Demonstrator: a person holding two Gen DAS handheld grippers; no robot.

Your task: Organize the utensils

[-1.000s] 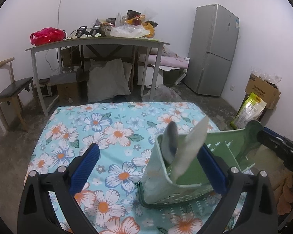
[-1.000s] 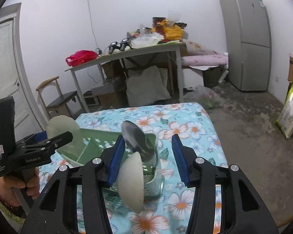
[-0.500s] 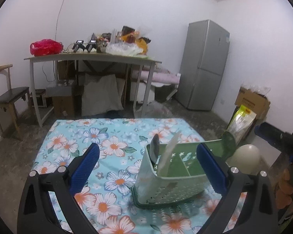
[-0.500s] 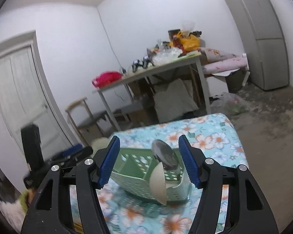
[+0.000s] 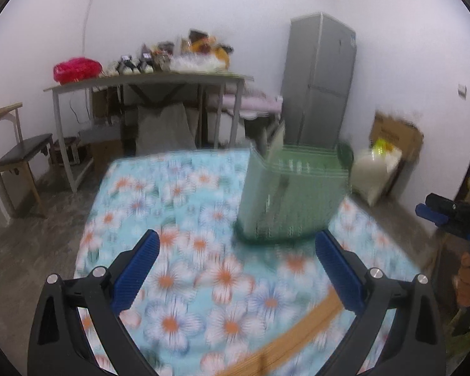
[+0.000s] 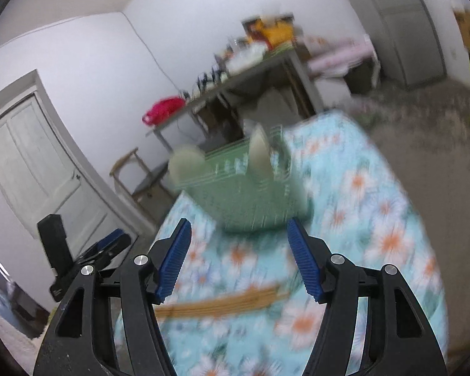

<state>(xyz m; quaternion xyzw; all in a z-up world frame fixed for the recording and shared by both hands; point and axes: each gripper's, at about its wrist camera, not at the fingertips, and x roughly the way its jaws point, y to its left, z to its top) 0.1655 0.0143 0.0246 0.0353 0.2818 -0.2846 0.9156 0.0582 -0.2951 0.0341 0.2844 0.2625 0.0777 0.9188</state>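
Note:
A green slotted utensil basket stands on the flowered tablecloth, with pale spoons and a dark one standing in it; it also shows in the right wrist view. A bundle of wooden chopsticks lies on the cloth in front of the basket and shows in the left wrist view too. My left gripper is open and empty, held back from the basket. My right gripper is open and empty above the chopsticks. Both views are blurred.
A grey desk with clutter and a red bag stands behind the table. A wooden chair is at the left, a fridge and a cardboard box at the right. A white door is at the left.
Both grippers have pulled back and lowered from the basket, which now looks farther away. The chopsticks on the cloth have come into view. Both grippers stay open.

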